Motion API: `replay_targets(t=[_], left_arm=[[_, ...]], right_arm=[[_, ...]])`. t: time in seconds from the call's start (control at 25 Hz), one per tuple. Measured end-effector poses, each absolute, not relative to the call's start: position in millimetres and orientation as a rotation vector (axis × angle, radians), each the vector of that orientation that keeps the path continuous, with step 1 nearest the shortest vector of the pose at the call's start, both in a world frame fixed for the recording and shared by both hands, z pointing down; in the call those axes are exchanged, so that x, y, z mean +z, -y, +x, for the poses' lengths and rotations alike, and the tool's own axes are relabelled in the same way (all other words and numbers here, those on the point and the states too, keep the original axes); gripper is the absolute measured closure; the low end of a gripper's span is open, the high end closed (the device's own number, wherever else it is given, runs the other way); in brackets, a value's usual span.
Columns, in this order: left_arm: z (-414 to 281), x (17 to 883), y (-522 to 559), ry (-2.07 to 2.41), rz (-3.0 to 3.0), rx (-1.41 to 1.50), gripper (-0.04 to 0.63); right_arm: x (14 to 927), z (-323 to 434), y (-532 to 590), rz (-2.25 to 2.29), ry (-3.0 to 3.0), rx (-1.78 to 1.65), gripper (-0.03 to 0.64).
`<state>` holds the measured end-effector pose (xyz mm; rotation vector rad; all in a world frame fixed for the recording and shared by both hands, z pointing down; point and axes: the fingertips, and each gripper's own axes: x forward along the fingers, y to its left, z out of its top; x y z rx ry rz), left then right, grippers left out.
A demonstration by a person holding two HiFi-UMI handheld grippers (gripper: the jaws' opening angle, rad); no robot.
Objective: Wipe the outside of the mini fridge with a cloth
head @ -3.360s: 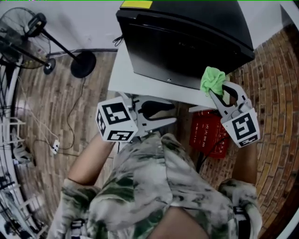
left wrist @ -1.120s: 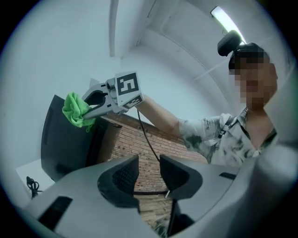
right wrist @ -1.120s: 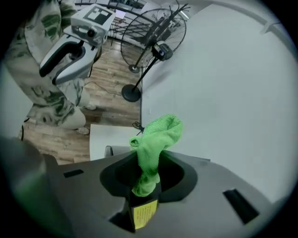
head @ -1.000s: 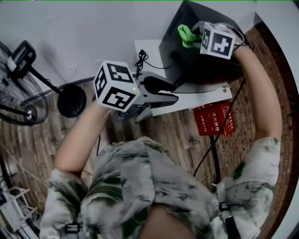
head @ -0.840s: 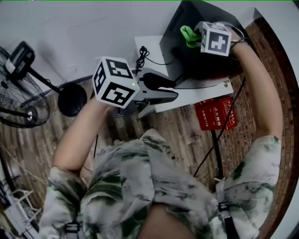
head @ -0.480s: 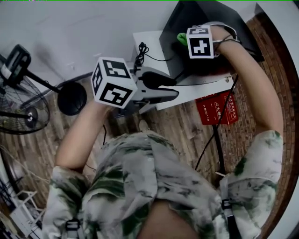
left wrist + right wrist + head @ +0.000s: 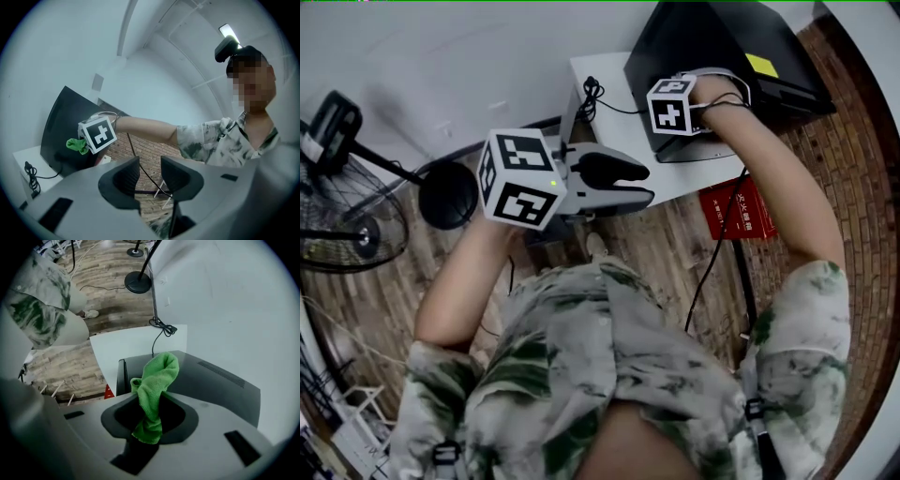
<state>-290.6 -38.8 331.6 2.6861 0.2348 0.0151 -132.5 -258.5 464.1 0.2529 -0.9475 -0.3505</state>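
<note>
The black mini fridge point(image 7: 722, 42) stands on a white table point(image 7: 614, 122) at the top right of the head view. My right gripper point(image 7: 675, 117) is pressed to the fridge's left side, and its marker cube hides the cloth there. In the right gripper view the gripper point(image 7: 151, 416) is shut on a green cloth point(image 7: 157, 378), which sticks up against the fridge point(image 7: 215, 380). The left gripper view shows that cloth point(image 7: 76, 145) touching the fridge point(image 7: 58, 126). My left gripper point(image 7: 630, 184) hangs in front of the table, away from the fridge, narrowly open point(image 7: 150, 176) with nothing in it.
A black cable point(image 7: 592, 94) lies coiled on the table beside the fridge. A red box point(image 7: 742, 211) sits on the floor under the table's edge. A standing fan point(image 7: 337, 220) with a round base point(image 7: 448, 194) stands to the left by the wall.
My right gripper has slid with the cloth along the fridge's side, toward me, and the cloth is now hidden behind the cube. My left gripper has barely moved.
</note>
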Motion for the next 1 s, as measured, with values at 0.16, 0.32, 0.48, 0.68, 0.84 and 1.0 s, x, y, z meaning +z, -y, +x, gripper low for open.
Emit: replay_targets(t=[0.16, 0.32, 0.48, 0.68, 0.84, 1.0], left_arm=[[-301.2, 337.9, 33.4, -0.223, 2.677, 0.036, 0.442], [-309.6, 344.8, 31.3, -0.212, 2.672, 0.054, 0.442], [-314.5, 351.4, 33.2, -0.187, 2.665, 0.071, 0.442], [-317.5, 361.2, 36.7, -0.165, 2.657, 0.090, 0.442], [-321.0, 367.3, 40.2, -0.137, 2.641, 0.102, 0.442], [-326.5, 372.8, 42.8, -0.116, 2.635, 0.110, 0.442]], right_arm=[[498.8, -128.8, 256.6, 0.276, 0.948, -0.312, 0.511], [533.6, -126.5, 257.1, 0.287, 0.957, -0.278, 0.511], [563.8, -125.3, 262.2, 0.299, 0.955, -0.260, 0.511], [600.2, -122.7, 267.2, 0.312, 0.968, -0.226, 0.512], [630.5, -123.3, 272.4, 0.332, 0.994, -0.206, 0.511], [649.3, -121.8, 272.6, 0.319, 0.965, -0.205, 0.511]])
